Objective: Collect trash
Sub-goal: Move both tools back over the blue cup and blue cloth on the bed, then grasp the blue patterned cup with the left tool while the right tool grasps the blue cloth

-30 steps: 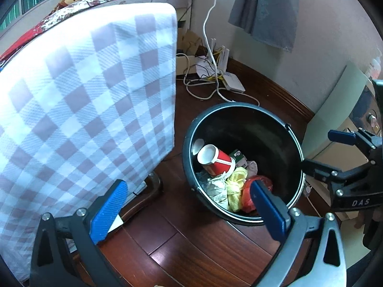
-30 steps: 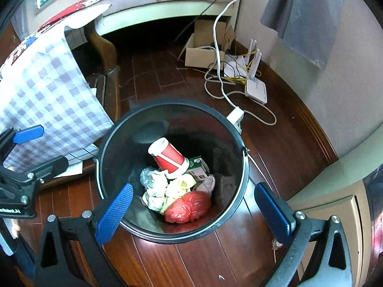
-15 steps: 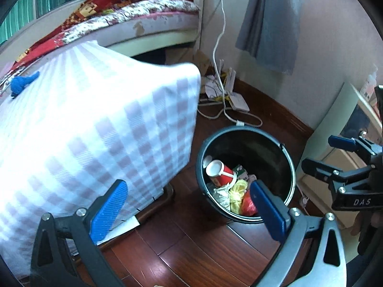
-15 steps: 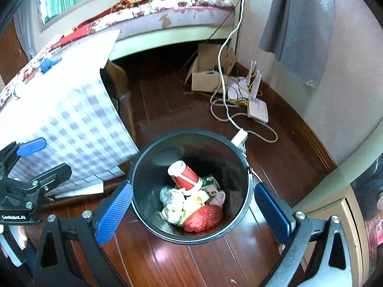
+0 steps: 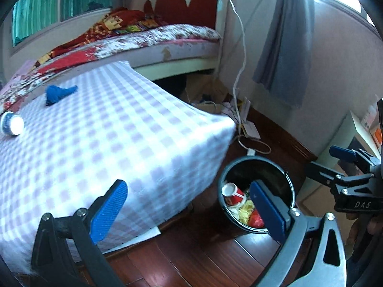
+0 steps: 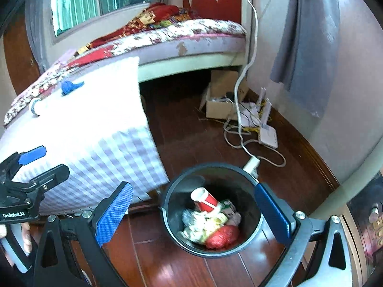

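Observation:
A black round bin [image 5: 283,174] [image 6: 172,198] stands on the dark wood floor beside the table. It holds a red paper cup [image 5: 233,192] [image 6: 205,199], crumpled white and yellow paper [image 6: 198,222] and a red wad [image 6: 222,235]. On the checked tablecloth [image 5: 107,143] lie a crumpled blue piece [image 5: 59,93] [image 6: 69,86] and a small white and blue round object [image 5: 10,124] [image 6: 36,105]. My left gripper [image 5: 189,205] is open and empty, high above the table edge. My right gripper [image 6: 194,210] is open and empty, above the bin.
A bed [image 6: 167,33] with a red headboard stands behind the table. A cardboard box [image 6: 220,100], white cables and a router [image 6: 265,134] lie by the wall. A grey cloth [image 6: 308,47] hangs on the wall. A pale cabinet [image 5: 347,138] stands right.
Both grippers have risen and pulled back from the bin, so the bin looks smaller and the table top with its blue piece and round object has come into view.

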`<action>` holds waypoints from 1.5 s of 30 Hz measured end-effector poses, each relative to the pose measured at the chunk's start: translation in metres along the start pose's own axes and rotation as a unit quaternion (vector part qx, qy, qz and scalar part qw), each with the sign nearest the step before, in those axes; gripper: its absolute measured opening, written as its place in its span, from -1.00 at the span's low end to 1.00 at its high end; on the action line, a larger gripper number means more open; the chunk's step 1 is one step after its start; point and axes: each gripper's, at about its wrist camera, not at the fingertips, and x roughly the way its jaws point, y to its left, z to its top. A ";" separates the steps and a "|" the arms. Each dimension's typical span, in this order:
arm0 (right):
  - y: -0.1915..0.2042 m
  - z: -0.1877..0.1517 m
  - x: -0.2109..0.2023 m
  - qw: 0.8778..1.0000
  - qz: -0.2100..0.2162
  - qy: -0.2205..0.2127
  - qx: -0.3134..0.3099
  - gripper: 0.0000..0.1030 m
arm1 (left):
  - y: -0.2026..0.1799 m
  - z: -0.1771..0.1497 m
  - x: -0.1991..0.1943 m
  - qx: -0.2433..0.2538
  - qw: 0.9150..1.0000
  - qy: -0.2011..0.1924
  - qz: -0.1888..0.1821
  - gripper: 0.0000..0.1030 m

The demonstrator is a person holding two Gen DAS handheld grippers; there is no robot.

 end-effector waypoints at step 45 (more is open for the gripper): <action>0.334 0.220 0.242 0.969 0.172 0.013 -0.179 0.98 | 0.408 0.100 0.098 -0.264 0.925 -0.002 0.273 0.90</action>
